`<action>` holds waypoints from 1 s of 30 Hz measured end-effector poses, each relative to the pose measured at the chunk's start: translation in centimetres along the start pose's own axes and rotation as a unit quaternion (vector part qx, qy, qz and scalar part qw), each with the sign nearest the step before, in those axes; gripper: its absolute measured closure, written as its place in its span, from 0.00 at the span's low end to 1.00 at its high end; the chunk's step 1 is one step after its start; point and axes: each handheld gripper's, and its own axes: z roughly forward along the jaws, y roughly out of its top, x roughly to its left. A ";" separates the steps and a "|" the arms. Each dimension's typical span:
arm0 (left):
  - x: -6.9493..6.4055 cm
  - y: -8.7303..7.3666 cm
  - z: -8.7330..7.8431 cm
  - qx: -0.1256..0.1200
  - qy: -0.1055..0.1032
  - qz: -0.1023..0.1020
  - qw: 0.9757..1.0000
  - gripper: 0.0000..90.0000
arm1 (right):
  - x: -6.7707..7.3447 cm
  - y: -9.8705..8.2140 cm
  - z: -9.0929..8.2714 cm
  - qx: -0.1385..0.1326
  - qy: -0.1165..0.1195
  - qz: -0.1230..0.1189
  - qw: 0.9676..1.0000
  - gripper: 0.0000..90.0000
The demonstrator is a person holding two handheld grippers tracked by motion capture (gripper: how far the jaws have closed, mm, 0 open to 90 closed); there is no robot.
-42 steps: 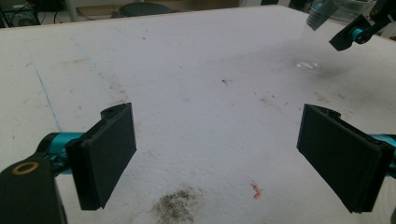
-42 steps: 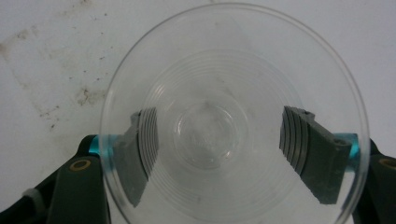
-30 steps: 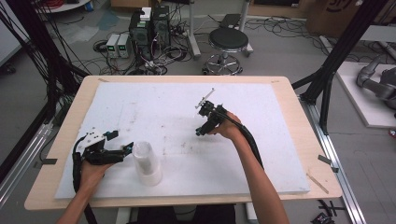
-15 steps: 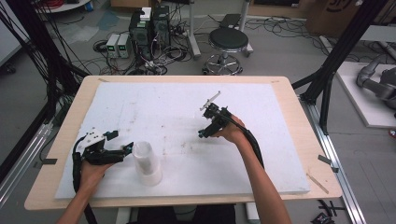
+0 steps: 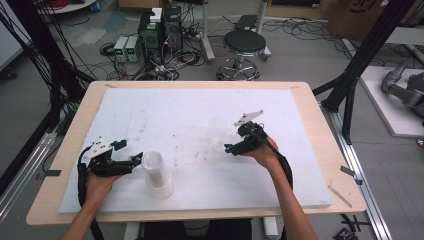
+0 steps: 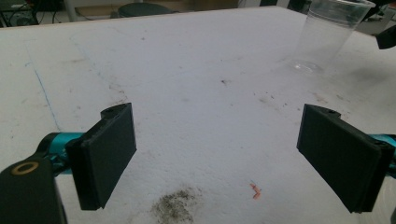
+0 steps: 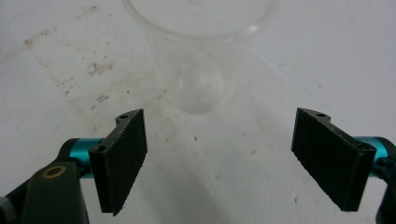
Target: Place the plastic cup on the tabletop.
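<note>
Two clear plastic cups stand upright on the worktop (image 5: 305, 100): a single cup (image 5: 218, 131) near the middle, and a stack of cups (image 5: 156, 172) toward the near left whose number cannot be told. Two hand-held grippers: the left gripper (image 5: 131, 161) and the right gripper (image 5: 231, 149), each with two black fingers (image 6: 108, 154), four fingers in all. Two hands, one to each gripper. One white foam sheet (image 5: 165, 107) covers one wooden worktop. On the floor beyond: one round black stool (image 5: 244, 45), two black computer towers (image 5: 160, 31), and two small pale boxes (image 5: 126, 48) beside them.
</note>
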 end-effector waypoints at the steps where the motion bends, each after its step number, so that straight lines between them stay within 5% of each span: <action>1: 0.0 0.0 0.0 0.000 0.000 -0.001 1.000 0.13 | 0.0 -0.7 -0.4 -0.011 -0.004 0.005 1.000 0.20; 11: 0.0 -0.1 -0.2 -0.009 0.003 0.001 1.000 0.13 | 0.5 -6.5 -3.3 -0.094 -0.035 0.031 0.994 0.20; 16: -0.1 -0.1 -0.3 -0.011 0.007 0.002 1.000 0.13 | 0.5 -8.8 -4.1 -0.144 -0.047 0.056 0.987 0.20; 24: -0.2 -0.3 -0.7 -0.019 0.015 -0.005 1.000 0.13 | 0.5 -10.3 -4.5 -0.201 -0.077 0.077 0.974 0.20; 30: -0.3 -0.3 -0.8 -0.020 0.012 0.003 1.000 0.13 | 0.5 -11.0 -4.0 -0.210 -0.095 0.074 0.970 0.20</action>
